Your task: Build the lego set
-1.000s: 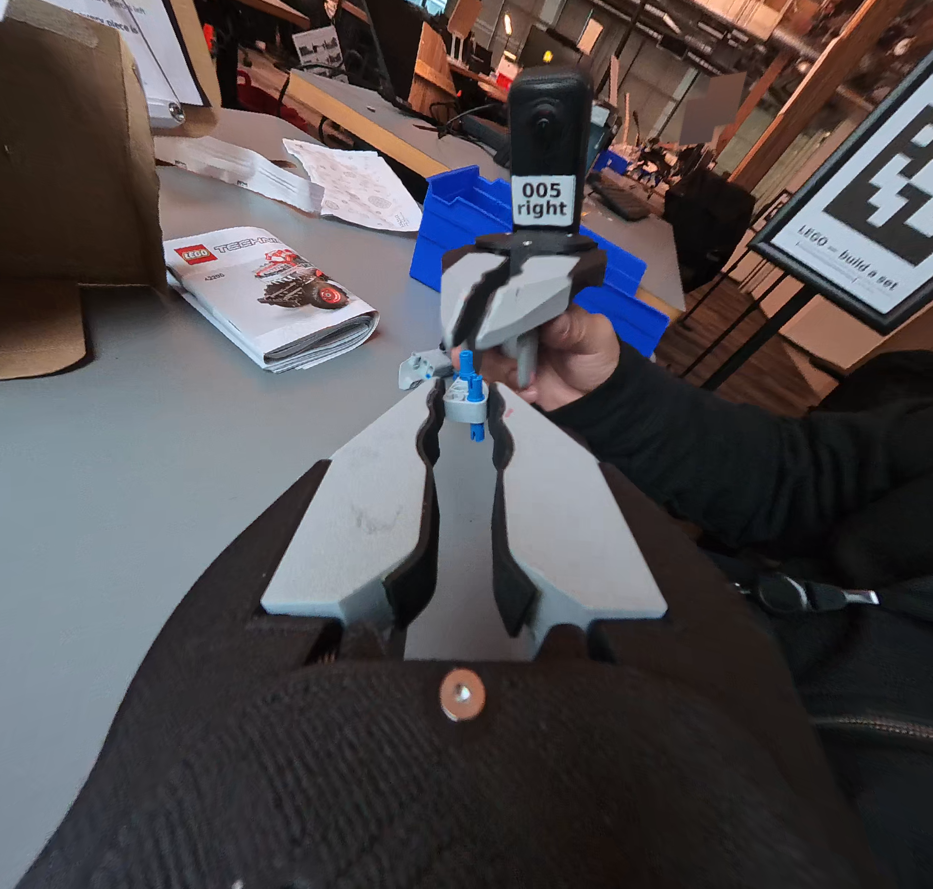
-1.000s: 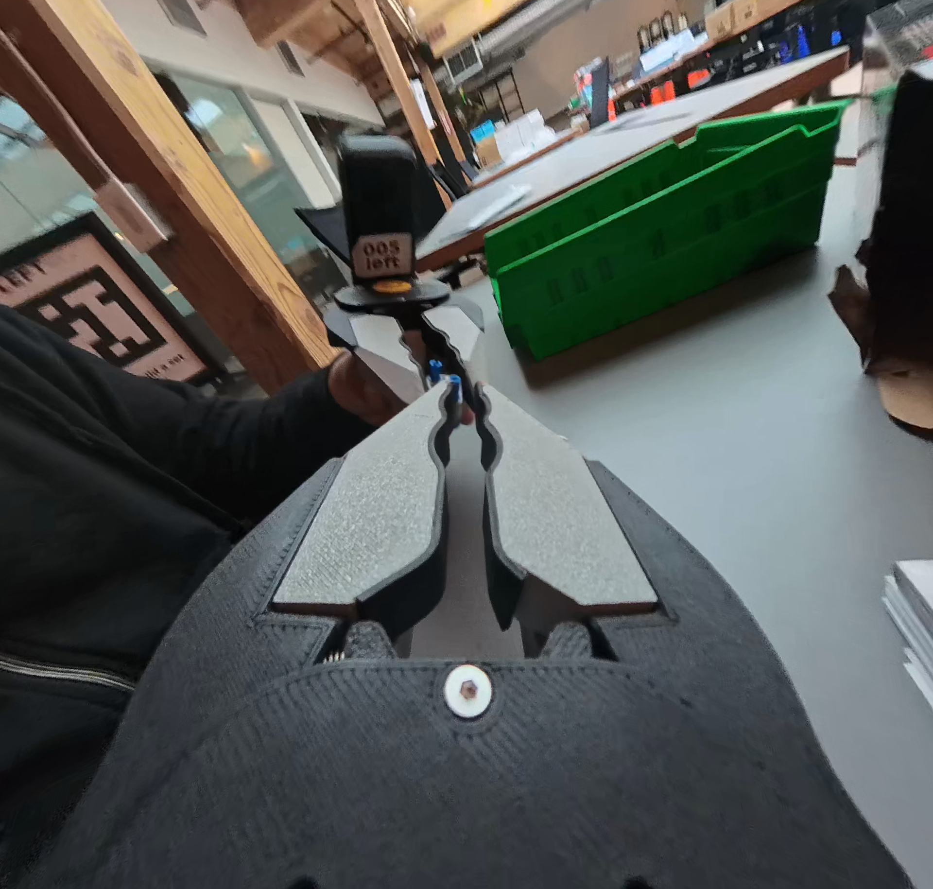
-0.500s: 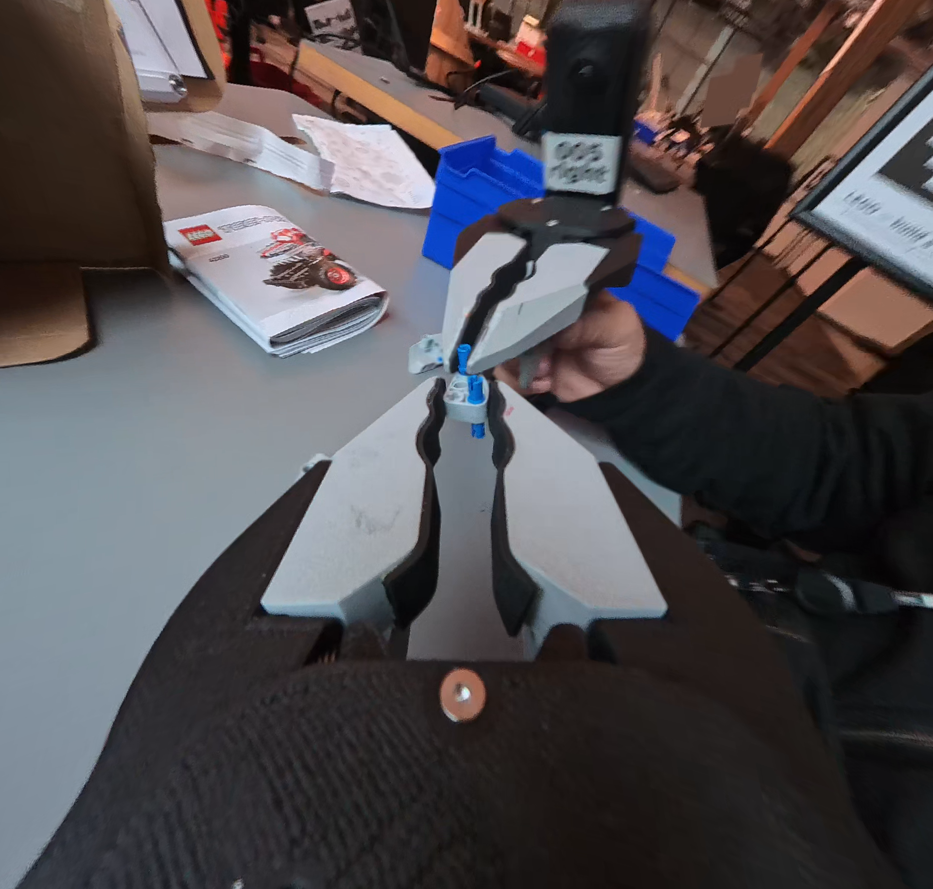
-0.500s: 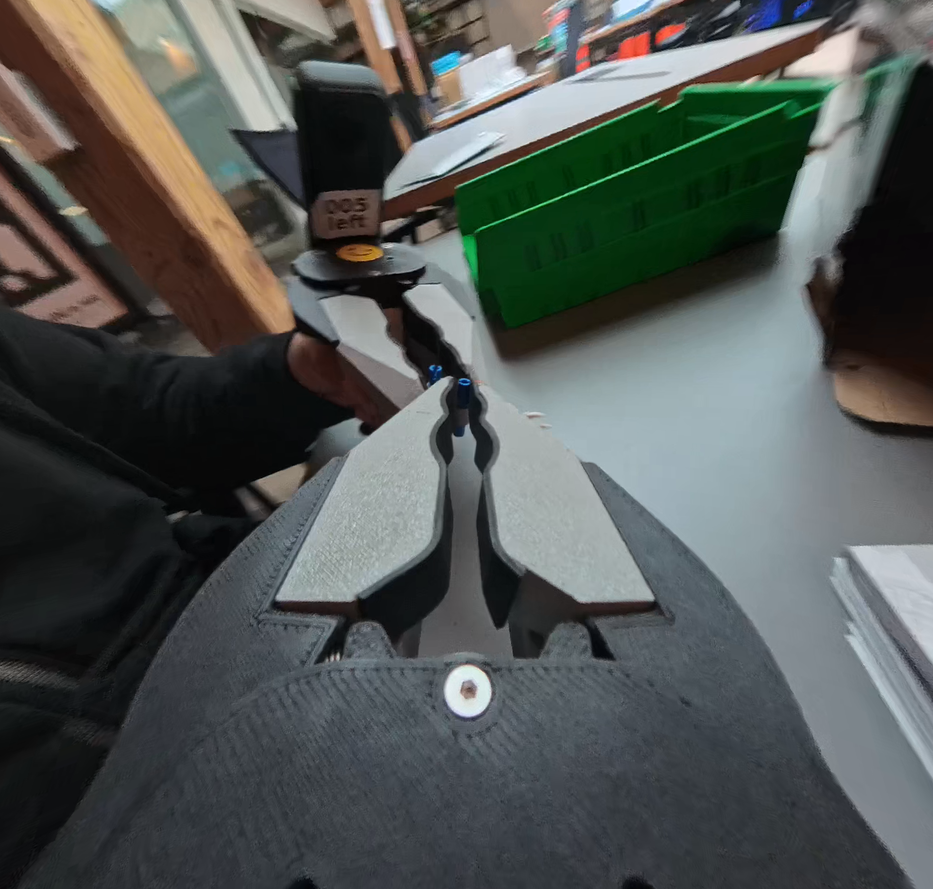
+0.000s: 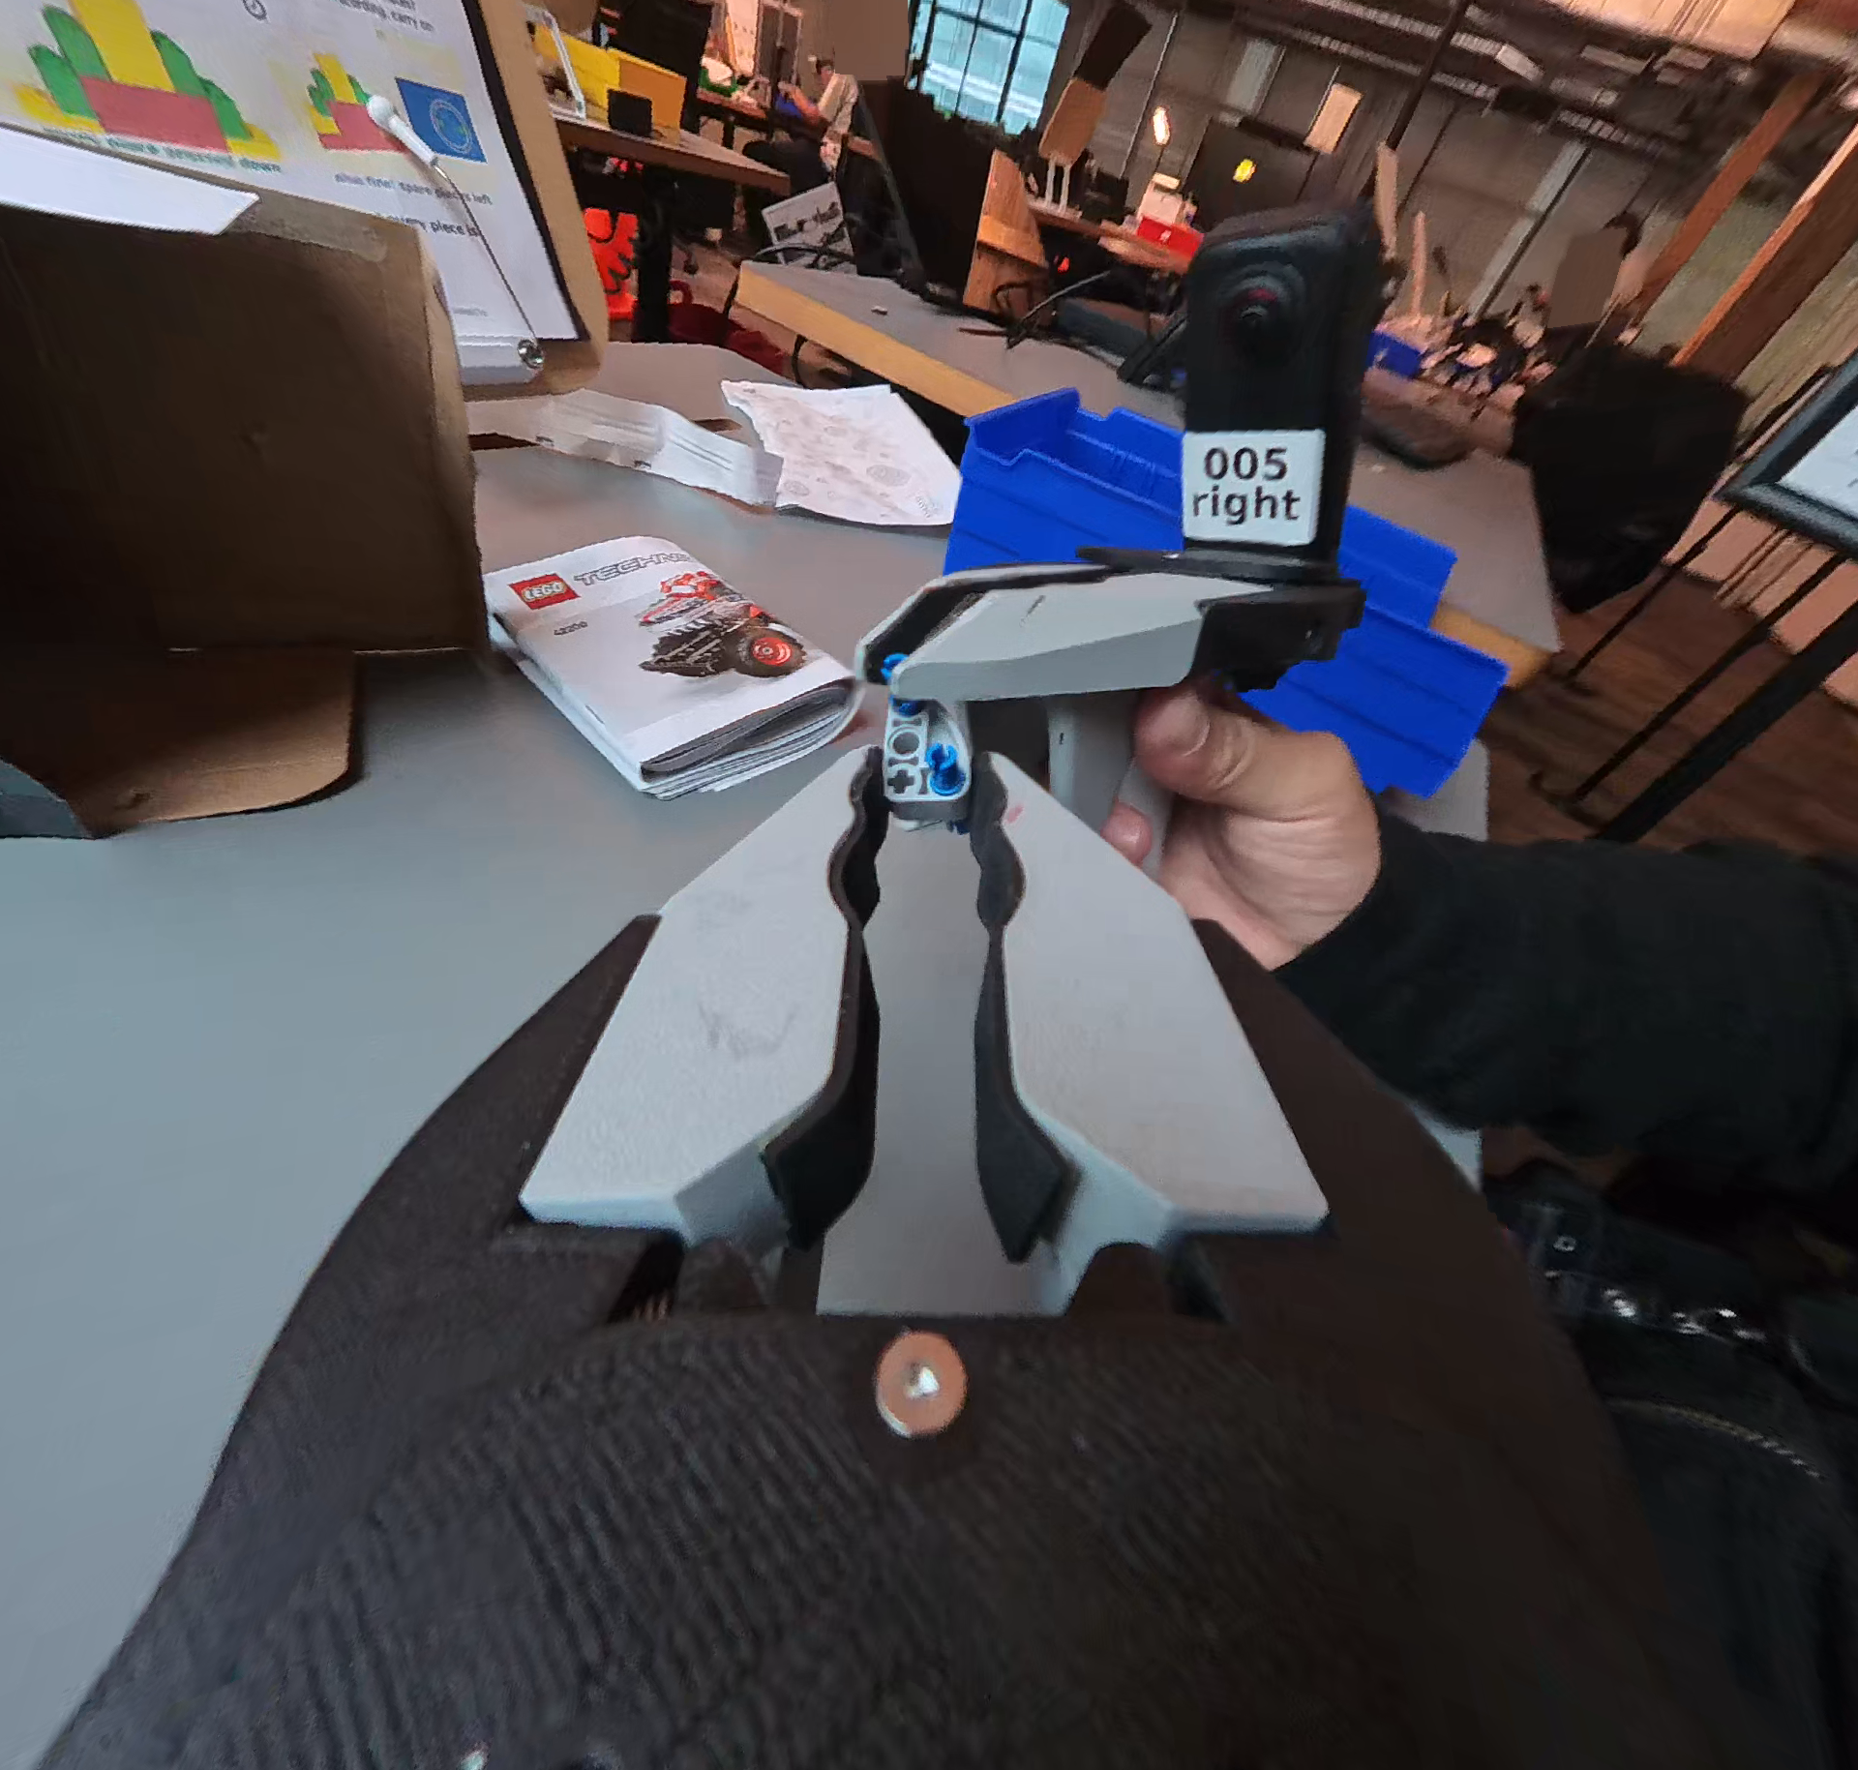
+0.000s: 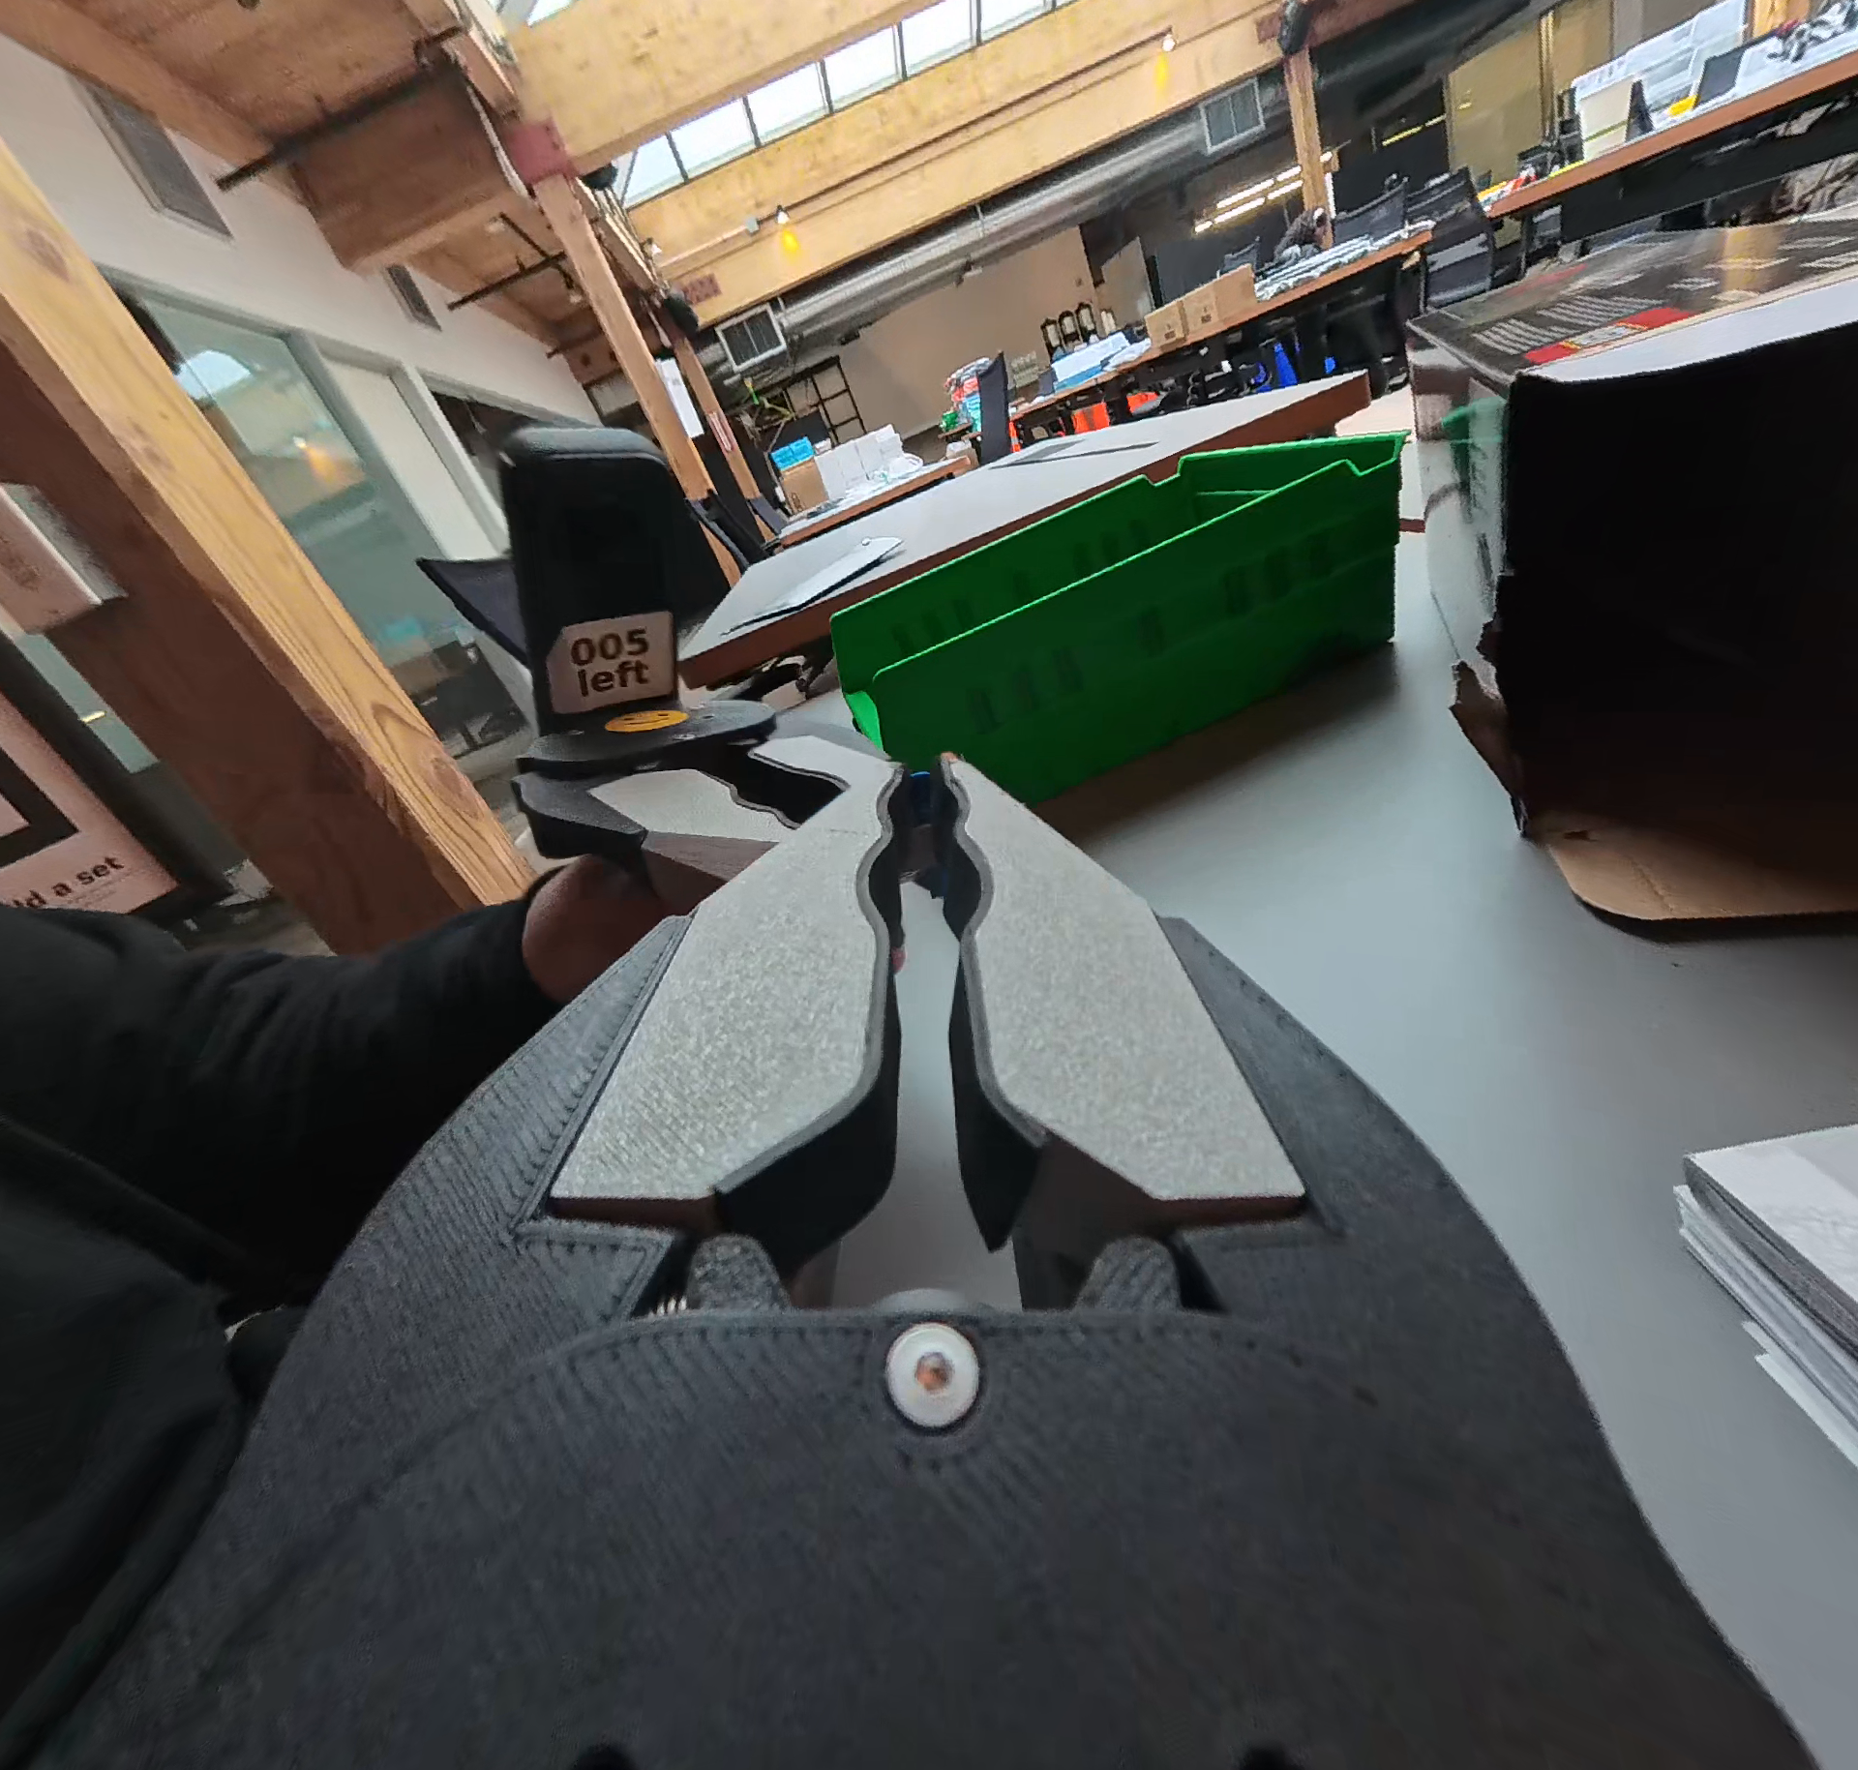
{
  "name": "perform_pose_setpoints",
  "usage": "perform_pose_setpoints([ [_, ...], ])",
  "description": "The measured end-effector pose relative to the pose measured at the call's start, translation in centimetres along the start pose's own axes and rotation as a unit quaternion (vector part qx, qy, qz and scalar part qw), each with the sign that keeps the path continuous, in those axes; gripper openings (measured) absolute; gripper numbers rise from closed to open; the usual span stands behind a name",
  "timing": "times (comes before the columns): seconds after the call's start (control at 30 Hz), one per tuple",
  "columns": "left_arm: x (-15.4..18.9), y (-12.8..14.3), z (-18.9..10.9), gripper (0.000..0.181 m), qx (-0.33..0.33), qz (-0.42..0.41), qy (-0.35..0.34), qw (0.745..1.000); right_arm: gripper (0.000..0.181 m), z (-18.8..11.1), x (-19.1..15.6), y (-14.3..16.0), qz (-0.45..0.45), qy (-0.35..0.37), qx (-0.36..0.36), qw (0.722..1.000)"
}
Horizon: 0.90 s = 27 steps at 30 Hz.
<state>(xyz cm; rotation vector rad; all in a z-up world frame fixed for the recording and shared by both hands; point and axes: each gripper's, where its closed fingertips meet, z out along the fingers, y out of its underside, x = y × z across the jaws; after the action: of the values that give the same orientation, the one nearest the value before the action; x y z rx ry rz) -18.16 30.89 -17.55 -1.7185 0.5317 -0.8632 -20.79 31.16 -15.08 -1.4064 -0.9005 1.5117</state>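
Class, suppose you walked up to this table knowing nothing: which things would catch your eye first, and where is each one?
First, the small grey piece with blue pins, pinched at the tips of the left gripper above the grey table, with the right gripper closing in on it from above. Next come the bright bins: a blue bin behind the right gripper and a green bin across the table.

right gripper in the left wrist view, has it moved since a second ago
Yes. The right gripper has turned from pointing down to lying sideways, its tips now toward the instruction booklet, in front of the blue bin.
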Motion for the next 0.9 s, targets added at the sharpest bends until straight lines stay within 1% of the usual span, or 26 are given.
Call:
perform_pose_setpoints([
  [0.13,0.5,-0.1,0.2,0.015,0.02,-0.051,0.035,0.998,0.0,-0.1,-0.1,-0.1,-0.021,0.007,-0.003,1.0],
  [0.2,0.5,-0.2,0.2,0.015,0.024,-0.047,0.033,0.998,0.0,-0.1,-0.2,-0.2,-0.023,0.002,-0.003,1.0],
  [0.27,0.7,-0.5,0.0,0.015,0.028,-0.032,0.032,0.999,0.0,-0.1,-0.7,-0.4,-0.071,-0.003,-0.012,0.997],
  [0.3,0.6,-0.5,-0.2,0.015,0.022,-0.027,0.027,0.999,0.0,0.0,-0.5,-0.2,-0.093,-0.002,-0.032,0.995],
  [0.37,0.0,-0.1,-0.4,0.015,0.001,-0.02,0.012,1.0,0.001,0.0,-0.1,0.3,-0.078,-0.015,-0.062,0.995],
  [0.4,-0.3,-0.1,-0.5,0.015,-0.002,-0.025,0.008,1.0,0.0,-0.4,0.0,0.0,-0.057,-0.025,-0.055,0.997],
  [0.47,-0.5,0.0,-0.6,0.015,-0.006,-0.033,0.004,0.999,0.005,-1.4,0.6,-1.1,-0.032,-0.027,-0.025,0.999],
  [0.5,-0.7,0.2,-0.6,0.015,-0.014,-0.033,0.001,0.999,0.003,-1.8,0.8,-1.2,-0.026,-0.031,-0.028,0.999],
  [0.53,-0.7,0.3,-0.6,0.015,-0.017,-0.028,-0.003,0.999,0.0,-2.0,0.8,-1.0,-0.022,-0.035,-0.038,0.998],
  [0.57,-0.7,0.5,-0.5,0.015,-0.022,-0.025,-0.003,0.999,0.001,-2.1,0.9,-0.8,-0.022,-0.035,-0.048,0.998],
  [0.67,-0.4,1.1,-0.2,0.015,-0.039,-0.024,0.003,0.999,0.007,-1.3,0.7,0.4,-0.03,-0.038,-0.084,0.995],
  [0.73,-0.3,1.4,0.0,0.015,-0.047,-0.022,0.005,0.999,0.008,-0.8,0.6,1.7,-0.043,-0.038,-0.122,0.991],
  [0.77,-0.2,1.5,0.0,0.015,-0.049,-0.021,0.006,0.999,0.007,-0.6,0.4,2.4,-0.047,-0.041,-0.139,0.988],
  [0.83,-0.2,1.8,0.0,0.015,-0.062,-0.018,0.008,0.998,0.002,-0.6,0.4,2.7,-0.058,-0.038,-0.148,0.986],
  [0.9,-0.2,2.1,0.0,0.015,-0.074,-0.013,0.008,0.997,0.002,-0.7,0.5,3.2,-0.06,-0.038,-0.164,0.984],
])
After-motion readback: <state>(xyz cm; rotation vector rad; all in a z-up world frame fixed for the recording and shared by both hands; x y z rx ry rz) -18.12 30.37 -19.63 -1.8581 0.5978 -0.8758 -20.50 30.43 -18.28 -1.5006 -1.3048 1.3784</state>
